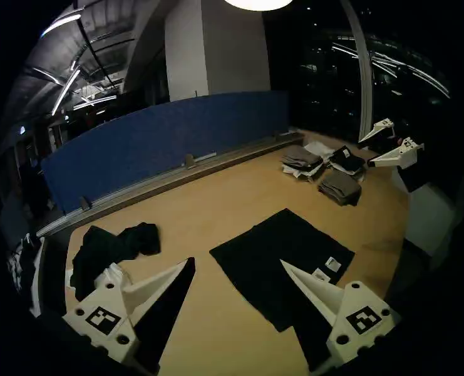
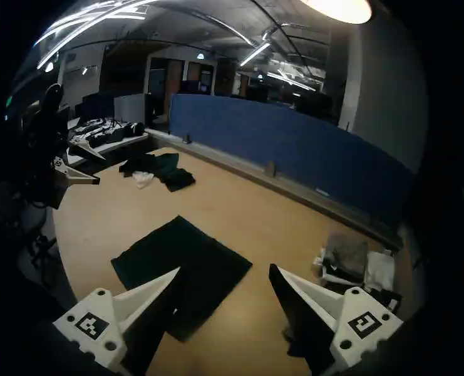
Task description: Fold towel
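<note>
A dark towel (image 1: 275,250) lies spread flat on the wooden table (image 1: 232,194), with a white label (image 1: 333,264) near one corner. My left gripper (image 1: 237,261) hovers open above its near edge, nothing between the fingers. In the right gripper view the same towel (image 2: 188,250) lies ahead, and my right gripper (image 2: 224,268) hangs open over its near side, holding nothing. Each gripper also shows from across the table: the right gripper (image 1: 364,153) open at the far right, the left gripper (image 2: 103,171) open at the far left.
A crumpled heap of dark cloth (image 1: 116,246) lies at the table's left end, seen again as the heap (image 2: 163,169). Folded towels (image 1: 322,166) are stacked at the right end, also the stack (image 2: 350,257). A blue divider (image 1: 163,141) runs along the back edge.
</note>
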Available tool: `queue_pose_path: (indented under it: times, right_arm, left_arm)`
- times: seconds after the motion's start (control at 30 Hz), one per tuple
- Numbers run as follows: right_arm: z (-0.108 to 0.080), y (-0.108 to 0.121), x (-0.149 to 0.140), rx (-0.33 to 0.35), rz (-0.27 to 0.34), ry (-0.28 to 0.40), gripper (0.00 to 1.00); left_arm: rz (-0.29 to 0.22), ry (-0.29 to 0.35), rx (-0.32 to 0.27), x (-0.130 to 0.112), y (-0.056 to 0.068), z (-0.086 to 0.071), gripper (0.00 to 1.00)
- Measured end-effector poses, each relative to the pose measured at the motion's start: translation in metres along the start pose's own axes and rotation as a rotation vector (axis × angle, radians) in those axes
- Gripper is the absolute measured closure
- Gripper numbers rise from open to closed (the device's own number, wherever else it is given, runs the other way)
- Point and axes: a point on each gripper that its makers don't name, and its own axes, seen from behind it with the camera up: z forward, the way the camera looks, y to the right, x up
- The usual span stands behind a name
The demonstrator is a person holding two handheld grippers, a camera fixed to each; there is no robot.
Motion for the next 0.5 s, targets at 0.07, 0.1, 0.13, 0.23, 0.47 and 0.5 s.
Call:
queue_pose_path:
  times: [0.07,0.1,0.13,0.23,0.47,0.5]
  right_arm:
    - [0.001,-0.004,-0.003,0.012,0.005,-0.010,0.00]
    - [0.002,-0.005,-0.004,0.015,0.006,-0.014,0.00]
    - [0.003,-0.006,-0.007,0.016,0.005,-0.018,0.00]
    - [0.006,-0.010,-0.015,0.020,0.001,-0.030,0.00]
    - [0.020,-0.022,-0.045,0.038,-0.005,-0.058,0.00]
    - [0.023,-0.024,-0.049,0.042,-0.006,-0.058,0.00]
  left_arm:
    - [0.007,-0.015,-0.012,-0.006,0.004,0.001,0.10]
    - [0.010,-0.022,-0.018,-0.009,0.007,0.002,0.10]
    - [0.013,-0.030,-0.025,-0.013,0.010,0.003,0.10]
    - [0.021,-0.049,-0.045,-0.024,0.018,0.006,0.10]
    - [0.025,-0.093,-0.078,-0.059,0.035,0.015,0.10]
    - [0.026,-0.100,-0.083,-0.065,0.038,0.016,0.10]
